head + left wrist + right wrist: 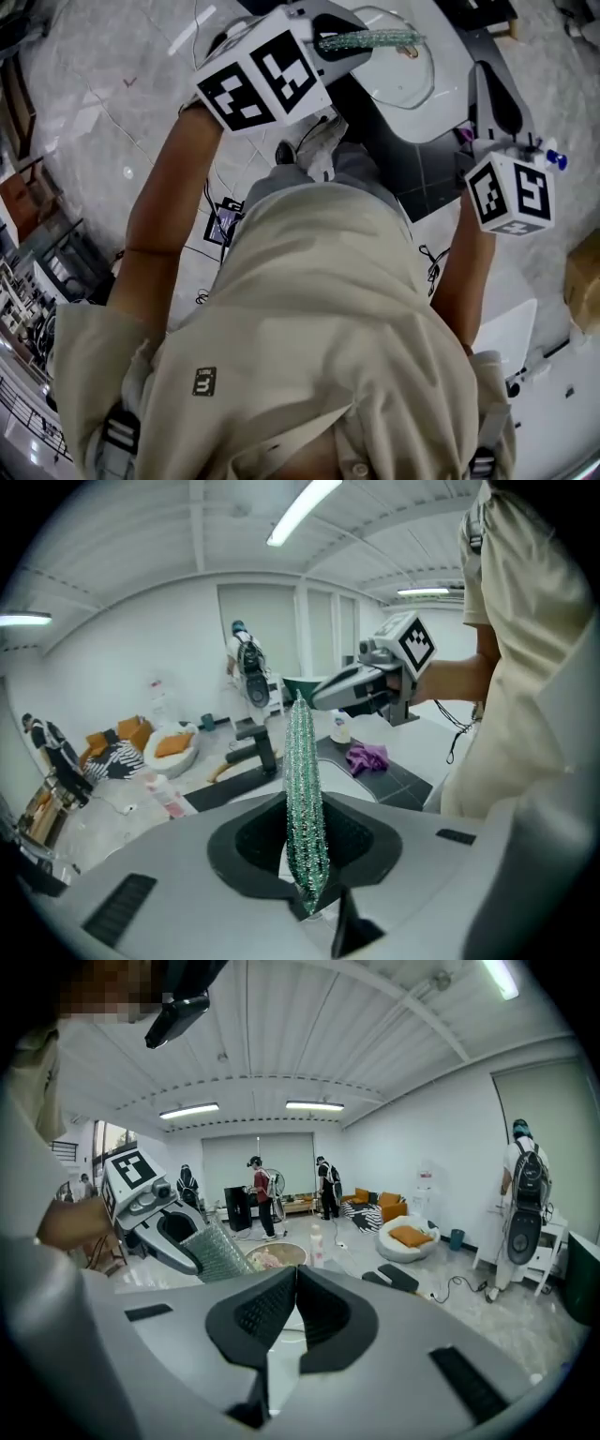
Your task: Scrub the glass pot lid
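— Where's the lid now?

— The glass lid [398, 84] lies on the white desk [452, 42], and nothing holds it. My left tongs [305, 855] are clamped on the green scrubber [302, 761], up near it. My right tongs [292, 1302] are closed on nothing.

— So what's the worry?

— If I scrub it loose, it may skate off that smooth desk. The scrubber is pinched at one end and could twist out.

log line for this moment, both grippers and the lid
left gripper: shut on sparkly green mesh scourer, held up | right gripper: shut, empty | clear glass pot lid: apart from both grippers
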The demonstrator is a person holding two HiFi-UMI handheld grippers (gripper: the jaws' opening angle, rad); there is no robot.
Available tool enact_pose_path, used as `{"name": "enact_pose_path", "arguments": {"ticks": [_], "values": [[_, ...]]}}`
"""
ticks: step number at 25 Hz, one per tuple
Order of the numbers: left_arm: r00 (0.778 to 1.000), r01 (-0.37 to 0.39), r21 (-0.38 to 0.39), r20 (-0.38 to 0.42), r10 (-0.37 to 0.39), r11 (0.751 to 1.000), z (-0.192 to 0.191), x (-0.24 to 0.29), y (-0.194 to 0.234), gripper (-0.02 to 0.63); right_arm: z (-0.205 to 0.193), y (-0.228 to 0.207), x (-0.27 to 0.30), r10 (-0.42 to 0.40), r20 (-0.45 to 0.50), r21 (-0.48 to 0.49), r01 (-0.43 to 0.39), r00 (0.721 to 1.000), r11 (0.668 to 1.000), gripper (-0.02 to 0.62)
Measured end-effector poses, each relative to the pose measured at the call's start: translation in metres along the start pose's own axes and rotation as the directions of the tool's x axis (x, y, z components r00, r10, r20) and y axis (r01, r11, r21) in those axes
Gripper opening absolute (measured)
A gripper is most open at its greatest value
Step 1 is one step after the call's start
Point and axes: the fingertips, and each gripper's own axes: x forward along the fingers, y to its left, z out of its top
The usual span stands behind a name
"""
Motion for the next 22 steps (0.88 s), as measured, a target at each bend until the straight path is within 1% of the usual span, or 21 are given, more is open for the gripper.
{"name": "enact_pose_path", "arguments": {"ticks": [2, 4, 6, 9, 15, 22], "values": [[0.995, -0.075, -0.039, 0.056, 0.077, 0.996, 0.000, -0.026, 0.006, 0.088, 0.010, 0.014, 0.000, 0.017, 0.007, -0.036, -0.017, 1.000, 0.999, 0.025], [0.984, -0.141, -0.073, 0.095, 0.148, 0.987, -0.002, -0.051, 0.008, 0.089, 0.019, 0.029, 0.000, 0.038, 0.008, -0.078, -0.037, 0.999, 0.996, 0.025], [0.968, -0.202, -0.090, 0.132, 0.213, 0.975, -0.004, -0.073, 0.008, 0.089, 0.028, 0.043, -0.002, 0.054, 0.018, -0.110, -0.051, 0.998, 0.993, 0.023], [0.939, -0.269, -0.082, 0.199, 0.280, 0.960, -0.006, -0.101, -0.001, 0.090, 0.041, 0.061, -0.009, 0.062, 0.045, -0.132, -0.056, 0.997, 0.990, 0.025], [0.905, -0.328, -0.101, 0.251, 0.343, 0.939, -0.016, -0.142, -0.034, 0.091, 0.051, 0.096, -0.030, 0.064, 0.067, -0.162, -0.053, 0.996, 0.985, 0.025], [0.888, -0.343, -0.116, 0.284, 0.362, 0.932, -0.036, -0.158, -0.053, 0.091, 0.039, 0.120, -0.038, 0.058, 0.057, -0.173, -0.047, 0.997, 0.984, 0.025]]}}
